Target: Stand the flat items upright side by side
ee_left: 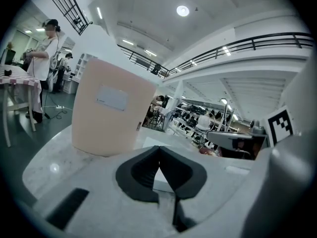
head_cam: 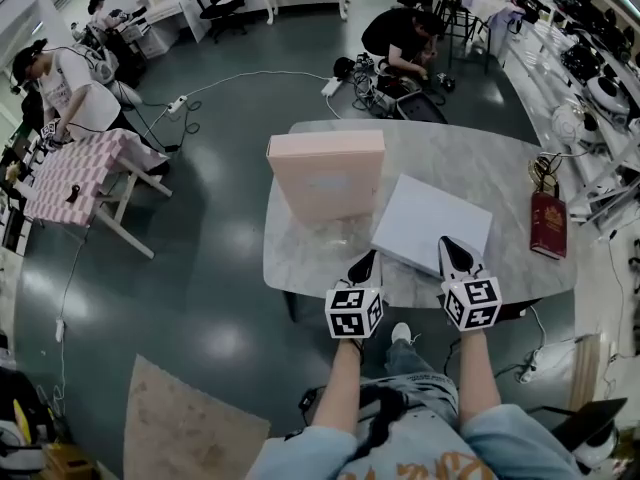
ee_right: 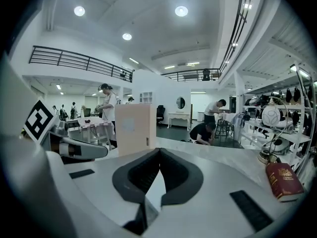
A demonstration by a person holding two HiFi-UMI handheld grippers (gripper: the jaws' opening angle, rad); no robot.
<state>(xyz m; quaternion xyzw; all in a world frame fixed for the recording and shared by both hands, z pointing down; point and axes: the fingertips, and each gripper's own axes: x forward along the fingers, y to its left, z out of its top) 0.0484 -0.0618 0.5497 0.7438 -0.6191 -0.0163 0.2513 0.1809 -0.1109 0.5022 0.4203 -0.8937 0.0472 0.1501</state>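
Note:
A pink box (head_cam: 325, 173) stands upright on the marble table (head_cam: 480, 158), and shows ahead in the left gripper view (ee_left: 111, 110) and the right gripper view (ee_right: 134, 128). To its right a white flat box (head_cam: 432, 223) lies on the table. A dark red book (head_cam: 548, 225) (ee_right: 284, 180) lies flat near the right edge. My left gripper (head_cam: 362, 266) (ee_left: 158, 150) is shut and empty at the table's front edge, just left of the white box's near corner. My right gripper (head_cam: 455, 253) (ee_right: 159, 152) is shut and empty over the white box's near edge.
A gold ornament (head_cam: 545, 171) stands behind the red book. A person crouches among cables (head_cam: 400, 38) beyond the table. Another person stands by a pink checked table (head_cam: 75, 173) at the left. Shelves with appliances (head_cam: 590, 68) line the right wall.

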